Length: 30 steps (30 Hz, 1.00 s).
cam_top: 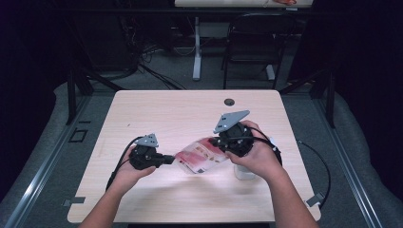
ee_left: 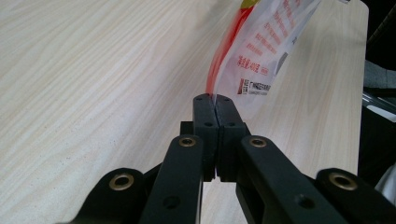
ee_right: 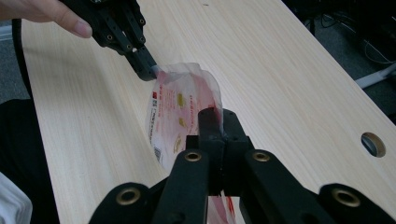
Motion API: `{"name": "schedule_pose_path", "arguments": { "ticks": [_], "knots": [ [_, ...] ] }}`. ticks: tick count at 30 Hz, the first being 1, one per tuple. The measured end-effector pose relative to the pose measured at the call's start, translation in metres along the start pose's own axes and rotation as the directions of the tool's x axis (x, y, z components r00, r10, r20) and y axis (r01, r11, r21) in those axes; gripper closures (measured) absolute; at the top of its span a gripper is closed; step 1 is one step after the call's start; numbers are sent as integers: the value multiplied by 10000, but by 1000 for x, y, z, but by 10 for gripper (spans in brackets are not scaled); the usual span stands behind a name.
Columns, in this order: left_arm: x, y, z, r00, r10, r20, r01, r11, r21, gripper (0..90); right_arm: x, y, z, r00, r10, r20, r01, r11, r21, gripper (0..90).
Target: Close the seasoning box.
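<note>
Pinching crinkled plastic bag (cam_top: 202,159), both grippers' jaws, pale woodgrain table (cam_top: 161,114)

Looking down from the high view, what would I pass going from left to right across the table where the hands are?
left gripper → red-and-white plastic bag, pinched at both ends → right gripper → a pale container half hidden under the right hand → black cable looping near the table edge.
</note>
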<state>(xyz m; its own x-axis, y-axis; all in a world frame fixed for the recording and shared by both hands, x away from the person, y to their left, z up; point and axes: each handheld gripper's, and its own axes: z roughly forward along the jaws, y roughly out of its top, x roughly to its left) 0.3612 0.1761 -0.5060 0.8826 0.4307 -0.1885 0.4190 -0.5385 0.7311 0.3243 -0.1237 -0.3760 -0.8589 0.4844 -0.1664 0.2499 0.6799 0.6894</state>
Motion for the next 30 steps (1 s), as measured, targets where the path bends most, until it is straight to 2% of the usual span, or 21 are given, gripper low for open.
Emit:
{"name": "schedule_pose_path", "arguments": {
  "ticks": [2,9,11,12,13,14,16,19,22,25,28,30],
  "knots": [
    [1,-4,2,9997,-230,129,231,9997,-73,896,1,0,1,10000,-8,-37,8,10000,9,900],
    [4,-12,8,9992,-388,50,387,9991,182,894,5,-2,11,9997,-51,-241,52,10000,42,900],
    [6,-15,11,9984,-534,178,530,9983,248,892,5,-4,14,9997,-18,-236,21,9999,98,900],
    [6,-16,12,9985,-545,73,542,9980,318,892,5,-4,16,9995,5,-302,-3,10000,81,900],
    [7,-17,14,9979,-611,235,603,9977,319,891,5,-5,18,9995,-17,-328,22,9999,134,900],
    [7,-17,15,9979,-635,128,631,9975,324,891,5,-6,20,9994,-6,-335,10,9999,121,900],
    [9,-18,16,9975,-669,220,662,9973,309,891,5,-7,20,9992,-53,-389,58,9999,129,900],
    [9,-18,15,9972,-718,206,712,9970,300,877,5,-6,21,9988,-103,-479,105,9999,44,900],
    [11,-19,13,9963,-822,249,818,9965,163,813,5,-6,21,9986,-145,-511,147,9999,29,900],
    [12,-18,8,9965,-828,119,826,9965,140,798,7,-5,20,9985,-240,-499,242,9997,38,900],
    [14,-19,4,9944,-1002,346,997,9949,154,778,9,-3,22,9979,-355,-538,363,9993,133,900],
    [14,-19,3,9946,-982,320,984,9951,-27,756,11,-1,23,9975,-461,-537,472,9987,203,900]
  ]
}}
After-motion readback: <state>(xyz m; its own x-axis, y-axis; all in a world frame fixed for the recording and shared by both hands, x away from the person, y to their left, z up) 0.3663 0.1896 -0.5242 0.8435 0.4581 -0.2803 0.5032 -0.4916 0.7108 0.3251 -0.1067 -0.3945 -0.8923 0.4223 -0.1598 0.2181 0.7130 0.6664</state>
